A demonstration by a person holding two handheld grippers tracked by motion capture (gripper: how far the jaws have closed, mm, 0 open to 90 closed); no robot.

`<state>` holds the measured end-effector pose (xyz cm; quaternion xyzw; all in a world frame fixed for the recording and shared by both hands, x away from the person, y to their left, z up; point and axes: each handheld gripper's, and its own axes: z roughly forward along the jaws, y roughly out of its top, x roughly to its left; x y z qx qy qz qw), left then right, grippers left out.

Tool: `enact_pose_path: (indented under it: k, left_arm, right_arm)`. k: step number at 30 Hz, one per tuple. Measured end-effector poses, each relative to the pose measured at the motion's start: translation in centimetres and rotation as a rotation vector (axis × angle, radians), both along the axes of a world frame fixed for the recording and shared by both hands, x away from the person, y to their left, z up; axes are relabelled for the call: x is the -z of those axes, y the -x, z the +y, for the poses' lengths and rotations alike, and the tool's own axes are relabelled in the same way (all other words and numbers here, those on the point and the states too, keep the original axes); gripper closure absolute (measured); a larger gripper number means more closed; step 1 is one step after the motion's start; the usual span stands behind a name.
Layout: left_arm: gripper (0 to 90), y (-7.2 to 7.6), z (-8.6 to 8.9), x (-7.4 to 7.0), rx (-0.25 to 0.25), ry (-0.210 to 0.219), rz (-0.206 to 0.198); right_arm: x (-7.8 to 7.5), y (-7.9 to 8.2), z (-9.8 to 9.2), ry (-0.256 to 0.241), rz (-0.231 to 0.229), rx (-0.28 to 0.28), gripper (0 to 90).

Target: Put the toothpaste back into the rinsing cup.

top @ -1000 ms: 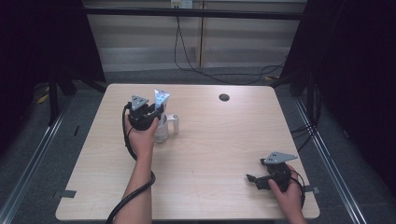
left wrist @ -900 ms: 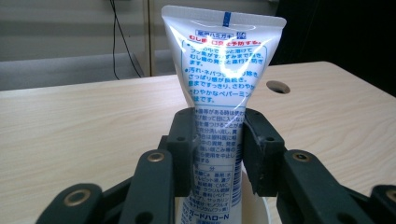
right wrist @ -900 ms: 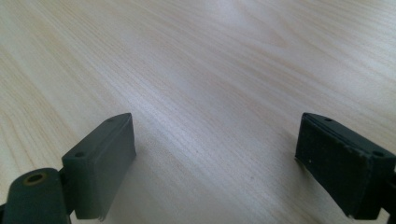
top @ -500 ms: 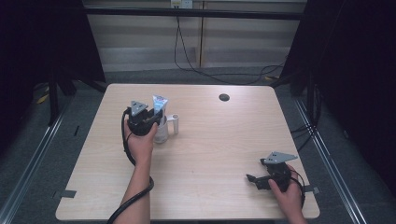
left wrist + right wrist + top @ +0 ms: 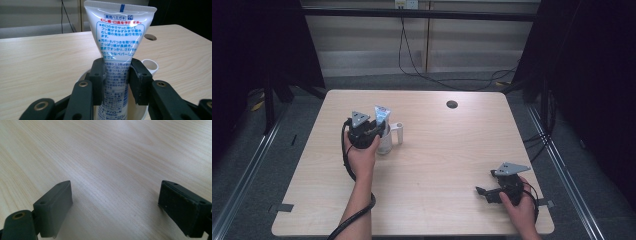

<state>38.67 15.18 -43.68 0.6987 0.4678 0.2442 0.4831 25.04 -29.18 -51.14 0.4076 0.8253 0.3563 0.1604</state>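
A white toothpaste tube with blue and red print stands upright, its lower end inside a white cup with a handle, left of the table's middle. My left gripper is shut on the tube just above the cup's rim. In the left gripper view the two jaws press on the tube from both sides, and the cup's handle shows to the right. My right gripper rests low over the table's front right, open, with bare wood between its fingers.
The light wooden table has a round cable hole near its far edge. Black cables trail from both grippers toward the front edge. Dark curtains and floor rails flank the table on both sides.
My left gripper has come down and slightly toward the person with the tube, sinking its lower end deeper into the cup. The right gripper has stayed still.
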Motion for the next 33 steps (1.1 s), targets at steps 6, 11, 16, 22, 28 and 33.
enact_pose_path:
  k: [6, 11, 16, 22, 28, 33]
  left_arm:
    - [66.9, 0.2, 0.1, 0.2, 0.004, -0.020, 0.007]
    - [66.8, 0.4, 0.1, 0.5, -0.001, -0.023, 0.018]
    - [66.7, 0.5, 0.3, 0.7, 0.002, -0.027, 0.022]
    - [66.5, 0.6, 0.4, 1.0, -0.002, -0.035, 0.037]
    - [66.0, 0.8, 0.4, 1.0, 0.003, -0.036, 0.032]
    - [65.5, 0.8, 0.5, 1.1, 0.008, -0.038, 0.030]
  right_arm:
    - [0.0, 0.0, 0.0, 0.000, 0.000, 0.000, 11.4]
    - [0.0, 0.0, 0.0, 0.000, 0.000, 0.000, 11.4]
    - [0.0, 0.0, 0.0, 0.000, 0.000, 0.000, 11.4]
    - [0.0, 0.0, 0.0, 0.000, 0.000, 0.000, 11.4]
    - [0.0, 0.0, 0.0, 0.000, -0.001, 0.000, 11.4]
    - [0.0, 0.0, 0.0, 0.000, 0.001, 0.001, 11.4]
